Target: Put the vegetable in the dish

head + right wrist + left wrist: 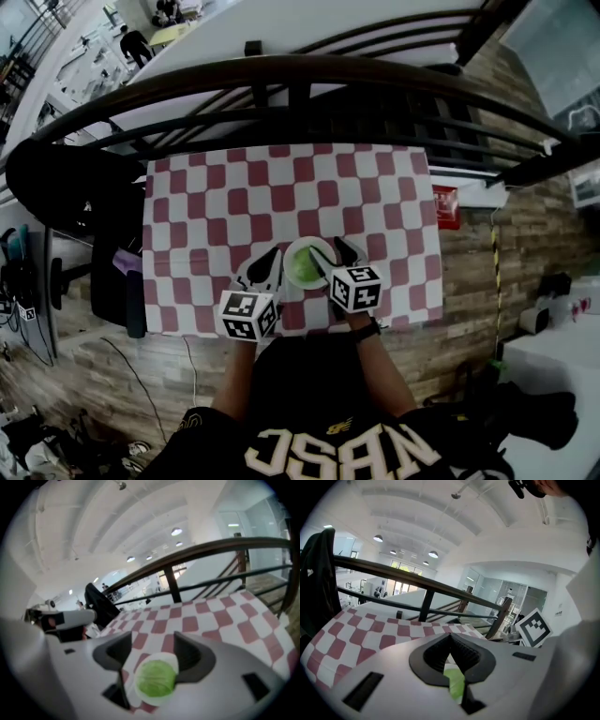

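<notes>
A pale green cabbage [303, 268] lies in a small white dish [309, 246] near the front edge of the red-and-white checked table [234, 202]. My right gripper [333, 256] is at the dish's right side, one finger over its rim. In the right gripper view the jaws [150, 648] stand wide apart above the cabbage [155, 679] and the dish rim [164, 657], without pressing on the cabbage. My left gripper [265, 265] hovers just left of the dish. Its jaws [451, 637] meet at the tips with nothing held, and a sliver of cabbage [454, 686] shows through below them.
A dark curved railing [309, 75] runs behind the table. A black chair with clothes [70, 187] stands at the table's left. A red object [446, 206] sits beyond the table's right edge. The person's body is close to the front edge.
</notes>
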The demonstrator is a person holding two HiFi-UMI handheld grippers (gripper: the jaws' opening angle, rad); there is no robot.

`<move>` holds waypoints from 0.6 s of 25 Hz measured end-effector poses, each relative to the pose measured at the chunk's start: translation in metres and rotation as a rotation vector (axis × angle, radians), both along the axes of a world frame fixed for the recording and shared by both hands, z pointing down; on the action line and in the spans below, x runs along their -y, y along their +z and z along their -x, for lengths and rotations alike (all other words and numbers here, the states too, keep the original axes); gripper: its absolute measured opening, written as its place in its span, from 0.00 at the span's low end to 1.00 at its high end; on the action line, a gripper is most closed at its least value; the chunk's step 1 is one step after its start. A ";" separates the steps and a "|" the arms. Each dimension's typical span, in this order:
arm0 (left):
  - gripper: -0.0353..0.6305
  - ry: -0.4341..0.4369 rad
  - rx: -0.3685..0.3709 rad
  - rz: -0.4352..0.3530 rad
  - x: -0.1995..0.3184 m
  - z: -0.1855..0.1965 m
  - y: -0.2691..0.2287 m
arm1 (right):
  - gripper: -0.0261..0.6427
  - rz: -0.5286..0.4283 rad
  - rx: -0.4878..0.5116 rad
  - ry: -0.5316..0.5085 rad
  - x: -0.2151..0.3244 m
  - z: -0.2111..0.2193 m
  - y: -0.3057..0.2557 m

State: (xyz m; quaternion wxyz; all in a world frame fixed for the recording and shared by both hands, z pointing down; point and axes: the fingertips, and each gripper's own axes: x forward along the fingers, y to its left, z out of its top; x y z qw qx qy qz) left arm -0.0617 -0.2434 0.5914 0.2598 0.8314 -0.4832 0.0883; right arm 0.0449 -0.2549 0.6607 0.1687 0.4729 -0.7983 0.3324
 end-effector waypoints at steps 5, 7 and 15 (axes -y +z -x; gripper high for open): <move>0.08 -0.003 0.021 -0.139 0.003 0.000 -0.057 | 0.32 -0.231 -0.014 0.023 0.005 0.001 -0.089; 0.08 -0.001 0.029 -0.195 -0.003 -0.001 -0.084 | 0.24 -0.312 -0.018 0.032 -0.003 0.004 -0.124; 0.08 -0.020 0.055 -0.416 -0.024 -0.002 -0.175 | 0.06 -0.575 -0.017 0.038 -0.044 0.022 -0.235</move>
